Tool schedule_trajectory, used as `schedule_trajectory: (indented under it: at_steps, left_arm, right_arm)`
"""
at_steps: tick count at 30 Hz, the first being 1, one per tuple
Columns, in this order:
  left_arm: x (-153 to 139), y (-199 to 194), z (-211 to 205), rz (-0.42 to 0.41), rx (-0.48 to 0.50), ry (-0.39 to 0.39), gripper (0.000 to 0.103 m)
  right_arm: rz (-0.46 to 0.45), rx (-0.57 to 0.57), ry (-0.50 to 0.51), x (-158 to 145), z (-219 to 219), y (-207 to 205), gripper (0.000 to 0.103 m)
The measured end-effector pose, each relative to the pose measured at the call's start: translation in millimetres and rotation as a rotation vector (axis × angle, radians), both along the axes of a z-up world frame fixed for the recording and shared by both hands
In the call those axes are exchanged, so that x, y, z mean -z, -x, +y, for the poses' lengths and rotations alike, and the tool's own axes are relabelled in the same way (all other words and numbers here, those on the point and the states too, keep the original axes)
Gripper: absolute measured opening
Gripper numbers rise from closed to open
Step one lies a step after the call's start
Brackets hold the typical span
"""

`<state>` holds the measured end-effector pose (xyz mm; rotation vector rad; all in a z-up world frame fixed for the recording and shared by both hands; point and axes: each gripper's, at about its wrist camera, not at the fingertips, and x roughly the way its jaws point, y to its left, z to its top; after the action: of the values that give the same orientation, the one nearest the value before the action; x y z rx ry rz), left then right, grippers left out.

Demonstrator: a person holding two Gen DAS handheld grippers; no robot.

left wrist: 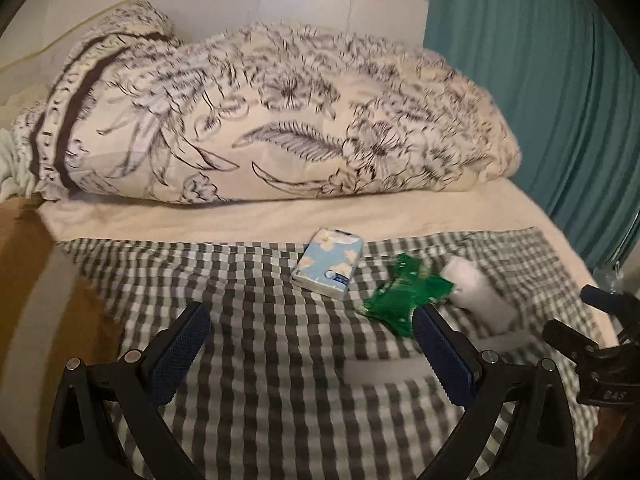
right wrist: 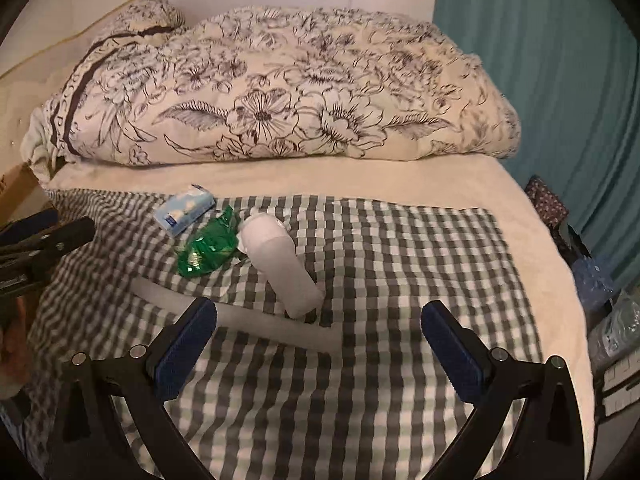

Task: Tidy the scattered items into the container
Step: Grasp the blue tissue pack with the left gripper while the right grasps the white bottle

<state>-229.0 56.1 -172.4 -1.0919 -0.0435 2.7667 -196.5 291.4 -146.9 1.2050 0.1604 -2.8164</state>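
A blue floral tissue pack (left wrist: 329,264) (right wrist: 185,208), a crumpled green wrapper (left wrist: 404,300) (right wrist: 210,248) and a white cylinder lying on its side (left wrist: 478,294) (right wrist: 280,266) lie close together on the checked cloth (left wrist: 280,380) (right wrist: 380,280). My left gripper (left wrist: 312,316) is open and empty above the cloth, just short of the tissue pack and the wrapper. My right gripper (right wrist: 320,316) is open and empty, with the near end of the white cylinder between its fingers. A brown cardboard box (left wrist: 28,280) stands at the left edge of the bed.
A rolled floral duvet (left wrist: 260,120) (right wrist: 280,88) lies across the bed behind the cloth. A teal curtain (left wrist: 540,80) (right wrist: 540,60) hangs at the right. Bags and plastic bottles (right wrist: 592,280) sit beside the bed on the right. The other gripper (right wrist: 36,244) shows at the left edge.
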Motion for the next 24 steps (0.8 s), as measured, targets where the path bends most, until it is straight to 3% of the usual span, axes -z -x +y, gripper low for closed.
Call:
schedule_trajectory:
  at_steps: [9,14,16,20,22,24]
  left_arm:
    - [54,65,20,-0.073,0.009,0.041,0.103]
    - [77,87,32,-0.127,0.036,0.075,0.103]
    - [81,90,37,-0.138,0.051,0.089,0.101]
    - [79,86,39,-0.111,0.062,0.083,0.059]
    - [77,83,41,-0.096,0.061,0.094,0.058]
    - [75,78,42,-0.085,0.063,0.096,0.056]
  right_arm:
    - [-0.002,-0.071,-0.059,33,-10,38,0.102]
    - [-0.03,-0.093,-0.084,56,-20,55,0.085]
    - [-0.034,-0.078,-0.086,63,-21,58,0.07]
    - [0.008,-0.07,-0.154,71,-31,53,0.063]
    - [0.03,-0.08,-0.179,72,-36,50,0.05]
    - [0.046,-0.093,-0.199,71,-40,47,0.046]
